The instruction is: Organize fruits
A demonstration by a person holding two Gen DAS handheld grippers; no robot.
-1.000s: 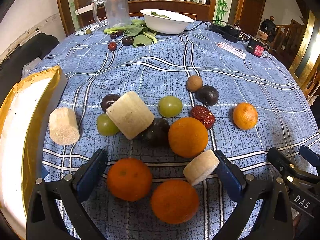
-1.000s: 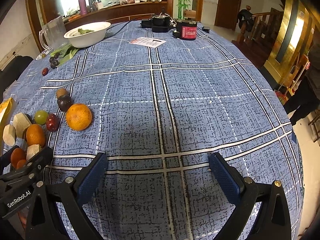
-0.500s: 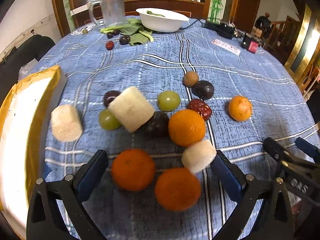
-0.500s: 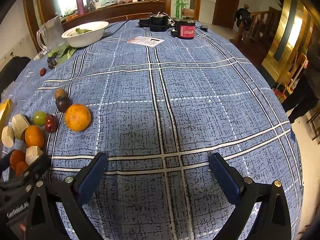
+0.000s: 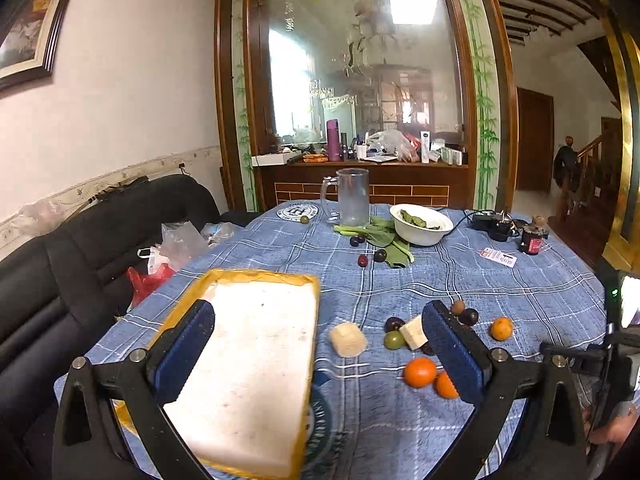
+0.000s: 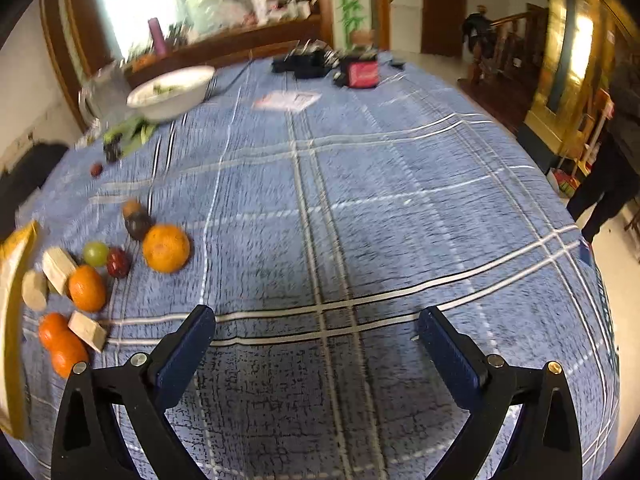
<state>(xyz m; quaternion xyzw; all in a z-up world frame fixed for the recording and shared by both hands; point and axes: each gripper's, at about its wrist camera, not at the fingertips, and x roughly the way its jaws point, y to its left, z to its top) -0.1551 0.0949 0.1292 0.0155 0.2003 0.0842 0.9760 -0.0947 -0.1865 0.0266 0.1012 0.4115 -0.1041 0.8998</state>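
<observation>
A cluster of fruit lies on the blue checked tablecloth: several oranges [image 5: 419, 371], a green grape [image 5: 393, 339], dark plums [image 5: 394, 323], a red date [image 6: 117, 263] and pale sugarcane pieces [image 5: 348, 339]. One orange [image 6: 166, 247] sits apart, right of the cluster. My left gripper [image 5: 318, 356] is open and empty, raised above the white tray [image 5: 256, 360] left of the fruit. My right gripper [image 6: 316, 354] is open and empty over bare cloth, right of the fruit.
A white bowl [image 5: 421, 224] of greens, a glass mug [image 5: 352, 197], loose leaves and small dark fruits sit at the table's far side. A black charger and a red can [image 5: 531, 241] lie at the far right. A black sofa [image 5: 80, 248] stands to the left.
My left gripper has lifted and swung back and left, from close over the oranges to above the tray. My right gripper has shifted slightly; its view is blurred. Both stay open.
</observation>
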